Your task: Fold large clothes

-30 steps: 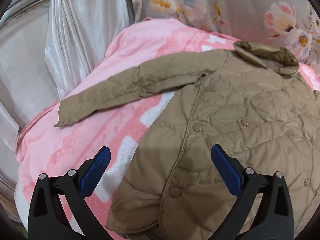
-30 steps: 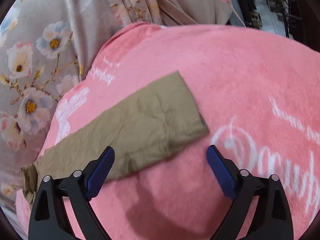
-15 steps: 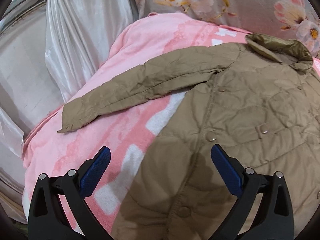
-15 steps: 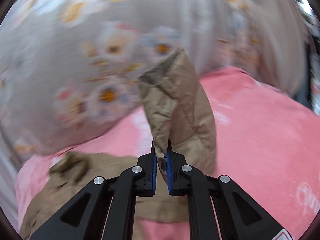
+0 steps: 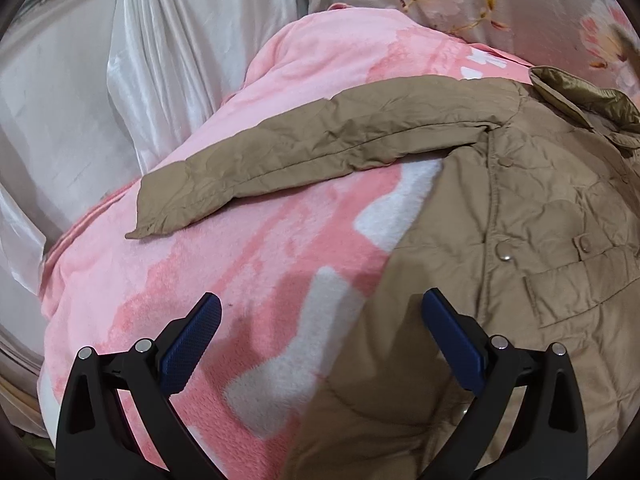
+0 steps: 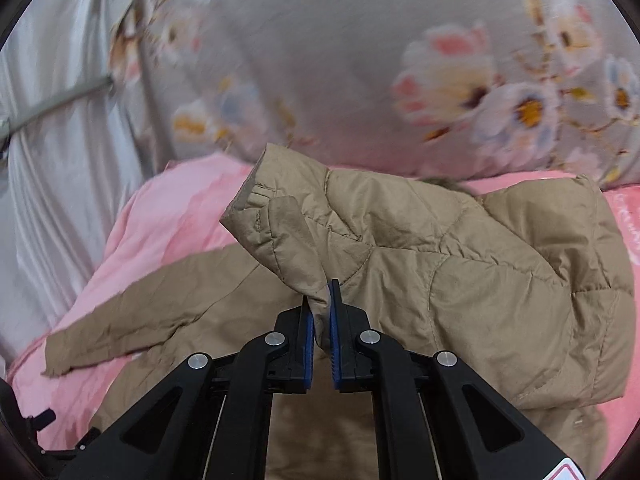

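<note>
A tan quilted jacket (image 5: 520,240) lies front-up on a pink blanket (image 5: 200,280). Its left sleeve (image 5: 300,160) stretches out flat to the left. My left gripper (image 5: 320,324) is open and empty, hovering over the jacket's left side edge and the blanket. My right gripper (image 6: 320,308) is shut on the cuff end of the jacket's right sleeve (image 6: 440,260) and holds it lifted and folded over the jacket body (image 6: 224,296). The left sleeve also shows in the right wrist view (image 6: 112,332).
A grey floral curtain (image 6: 400,60) hangs behind the bed. Shiny white fabric (image 5: 120,80) hangs at the left. The blanket's edge (image 5: 52,280) drops off at the left.
My right gripper closed on the right sleeve's cuff and carried it up and leftward over the jacket body. My left gripper moved left and forward, staying open.
</note>
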### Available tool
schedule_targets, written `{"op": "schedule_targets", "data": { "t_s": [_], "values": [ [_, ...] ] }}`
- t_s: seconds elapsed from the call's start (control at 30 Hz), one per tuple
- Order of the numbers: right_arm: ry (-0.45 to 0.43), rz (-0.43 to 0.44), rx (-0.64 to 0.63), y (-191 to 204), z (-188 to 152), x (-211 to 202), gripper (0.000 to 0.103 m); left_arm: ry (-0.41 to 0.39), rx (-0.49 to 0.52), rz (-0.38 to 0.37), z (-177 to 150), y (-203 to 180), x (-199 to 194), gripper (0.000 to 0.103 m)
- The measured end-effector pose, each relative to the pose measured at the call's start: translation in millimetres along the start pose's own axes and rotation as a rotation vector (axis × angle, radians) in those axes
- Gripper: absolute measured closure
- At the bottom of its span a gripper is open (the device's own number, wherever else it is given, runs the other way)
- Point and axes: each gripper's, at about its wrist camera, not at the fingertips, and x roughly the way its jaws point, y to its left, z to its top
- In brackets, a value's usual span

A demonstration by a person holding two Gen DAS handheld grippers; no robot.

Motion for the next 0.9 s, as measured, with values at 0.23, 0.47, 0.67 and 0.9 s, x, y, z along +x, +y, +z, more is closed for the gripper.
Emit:
{"op": "schedule_targets", "data": {
  "t_s": [0.23,0.47,0.67,0.9],
  "values": [
    [0.172,0.081,-0.095,57,-34,48,0.093,0.011,-0.021,-0.048,-2,6,8,0.005],
    [0.264,0.126,-0.121,66,-49,47,0.078,0.048,-0.121,-0.314,27,7,3,0.005],
    [0.165,0.121,0.066,-7,-60,-22,0.025,0.075,-0.167,-0.57,80,-37,-5,0.005],
    [0.105,-0.033,0.202,-102,-78,-83,0.025,0.273,-0.138,-0.709,89,-115,20,0.005]
  ]
}}
